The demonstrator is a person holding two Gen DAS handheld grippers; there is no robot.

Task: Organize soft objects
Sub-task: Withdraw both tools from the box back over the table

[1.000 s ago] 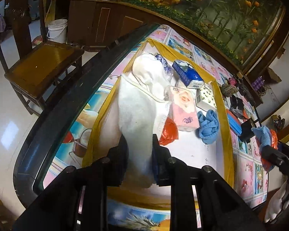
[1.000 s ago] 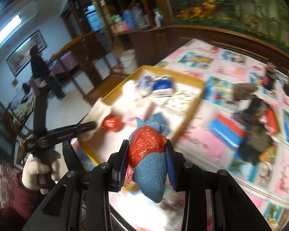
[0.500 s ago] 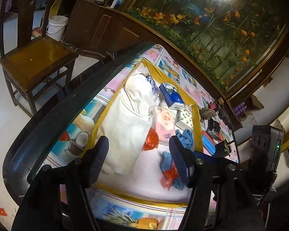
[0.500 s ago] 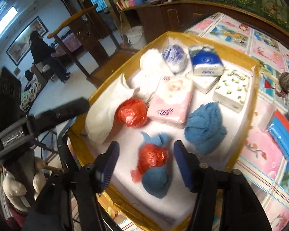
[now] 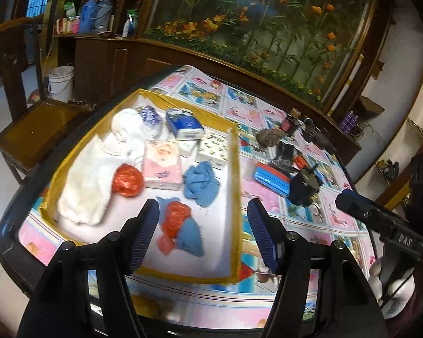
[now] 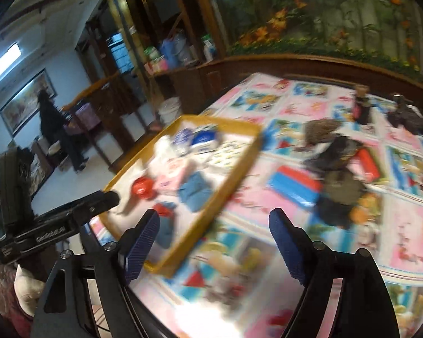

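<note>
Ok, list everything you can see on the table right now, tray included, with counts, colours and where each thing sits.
tray: 1, yellow rim, white floor, table's left part
white cloth: 1, tray's left side
red bag ball: 1, tray, right of the white cloth
pink tissue pack: 1, tray centre
blue towel: 1, tray, right of the pink pack
blue-and-red bundle: 1, tray's near end
blue tissue pack: 1, tray's far end
blue-and-red flat pack: 1, table, right of the tray
left gripper: open, empty
right gripper: open, empty
</note>
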